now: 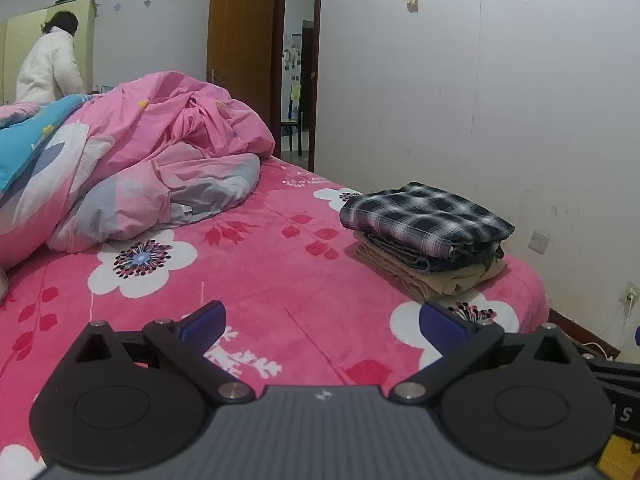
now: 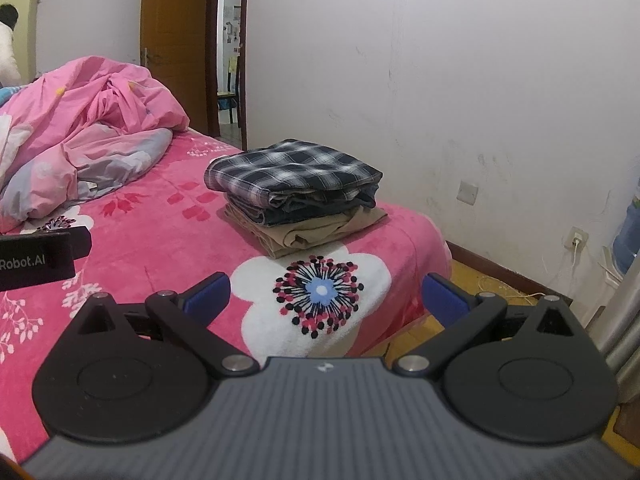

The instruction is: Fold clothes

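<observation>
The left hand-held gripper (image 1: pixel 322 322) hangs over the bed (image 1: pixel 256 280), its jaws spread wide with nothing between them. The right hand-held gripper (image 2: pixel 326 298) is likewise wide open and empty, above the bed's corner, where a white flower print (image 2: pixel 316 296) shows between its blue pads (image 2: pixel 208 296).

The clothes lie in a folded stack (image 1: pixel 428 236) of 3 pieces near the bed's wall-side edge: a plaid piece (image 1: pixel 424 212) on top, a dark blue one (image 1: pixel 404 254) under it, a tan one (image 1: pixel 416 280) at the bottom. In the left wrist view the stack sits at about 1 o'clock from the gripper, apart from it. In the right wrist view the stack (image 2: pixel 296 192) sits near 12 o'clock, beyond the flower print.

A crumpled pink quilt (image 1: pixel 152 148) is heaped on the bed at 10 o'clock in both views, well apart from the stack. Behind it, at the far left, a person (image 1: pixel 52 64) in a white coat stands by a pale wardrobe (image 1: pixel 86 40). A brown door (image 1: pixel 240 48) stands open at 12 o'clock. The white wall (image 1: pixel 480 100) runs along the right, with a socket (image 1: pixel 630 294) low down. In the right wrist view the black end of the left gripper (image 2: pixel 40 258) shows at 9 o'clock, and a blue water jug (image 2: pixel 628 236) at 3 o'clock.
</observation>
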`<action>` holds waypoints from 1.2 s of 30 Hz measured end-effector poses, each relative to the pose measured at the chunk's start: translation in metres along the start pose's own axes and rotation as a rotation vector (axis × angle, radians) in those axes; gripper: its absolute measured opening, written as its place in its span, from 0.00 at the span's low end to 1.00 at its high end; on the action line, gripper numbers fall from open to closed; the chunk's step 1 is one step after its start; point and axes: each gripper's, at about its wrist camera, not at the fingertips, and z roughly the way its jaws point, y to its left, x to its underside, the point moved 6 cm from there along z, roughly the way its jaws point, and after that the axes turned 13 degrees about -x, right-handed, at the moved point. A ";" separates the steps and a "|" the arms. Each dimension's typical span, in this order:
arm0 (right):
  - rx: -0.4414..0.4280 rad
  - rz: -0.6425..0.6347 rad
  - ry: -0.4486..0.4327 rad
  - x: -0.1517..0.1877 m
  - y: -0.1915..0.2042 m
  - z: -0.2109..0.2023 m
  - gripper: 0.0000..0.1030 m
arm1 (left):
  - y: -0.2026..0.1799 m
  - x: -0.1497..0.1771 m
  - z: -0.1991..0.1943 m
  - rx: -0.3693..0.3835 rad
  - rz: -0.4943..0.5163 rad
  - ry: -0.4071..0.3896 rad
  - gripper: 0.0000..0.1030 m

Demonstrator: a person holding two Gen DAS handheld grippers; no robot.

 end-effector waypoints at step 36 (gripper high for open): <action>0.017 -0.039 0.006 -0.004 0.012 0.003 0.99 | 0.010 0.001 0.007 -0.012 -0.017 0.021 1.00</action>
